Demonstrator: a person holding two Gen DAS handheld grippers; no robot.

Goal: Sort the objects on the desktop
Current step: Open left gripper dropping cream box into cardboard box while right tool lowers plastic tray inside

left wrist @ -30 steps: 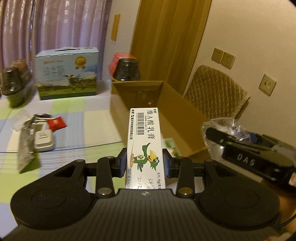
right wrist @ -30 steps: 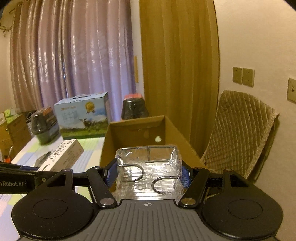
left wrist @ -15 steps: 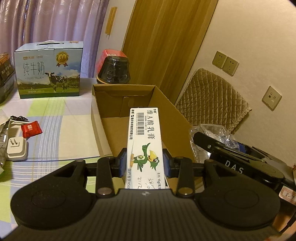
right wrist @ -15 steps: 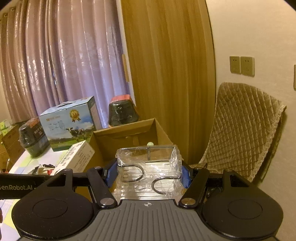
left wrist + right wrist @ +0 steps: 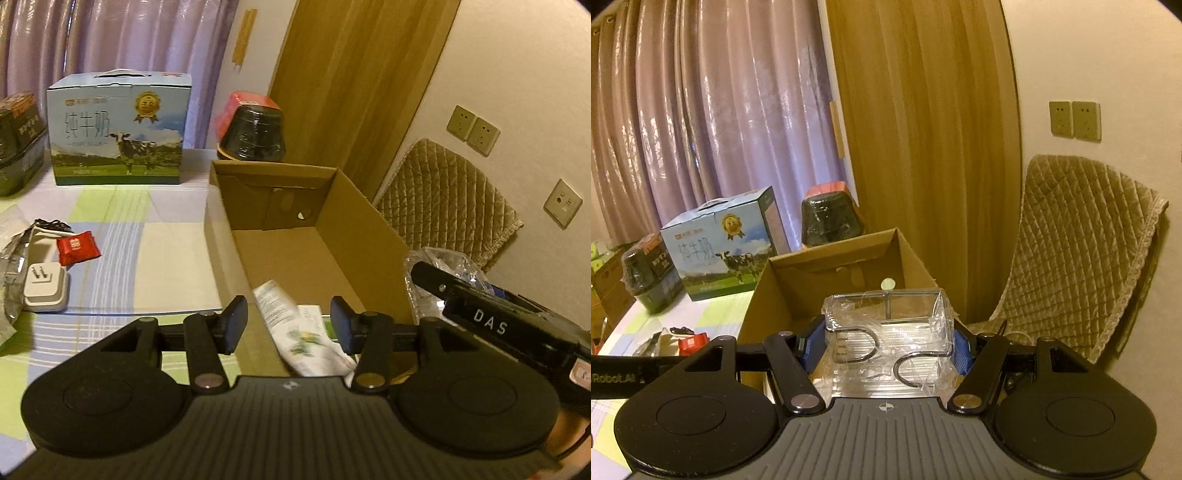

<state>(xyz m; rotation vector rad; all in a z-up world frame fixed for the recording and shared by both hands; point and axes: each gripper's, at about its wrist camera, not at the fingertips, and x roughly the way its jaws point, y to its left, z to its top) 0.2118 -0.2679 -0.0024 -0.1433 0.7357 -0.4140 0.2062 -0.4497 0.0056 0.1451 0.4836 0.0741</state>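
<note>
- The left gripper (image 5: pixel 288 323) stood with its jaws spread and nothing between them; the white ointment carton (image 5: pixel 301 332), blurred, lay tilted in the near end of the open cardboard box (image 5: pixel 369 221).
- The right gripper (image 5: pixel 888 349) pinched the clear-wrapped metal rack (image 5: pixel 886 325), hovering at the box's near right corner.
- Risk 1: the slick wrap looked loose and crinkled, so the rack could slide in the pads or snag on release.
- Risk 2: the 2 grippers sat close together at the same corner; lowering the right one there could knock the left, or set the rack down on the carton.
- Risk 3: the thin right wall of the box could fold if the rack caught its rim.
- Open room: the far half of the box floor was bare, giving the rack a clear landing.
- On the checked tablecloth (image 5: pixel 166 243) to the left, the white plug (image 5: pixel 46 291) and red packet (image 5: pixel 78 247) lay near each other, well apart from the box, with free cloth between for reaching.
</note>
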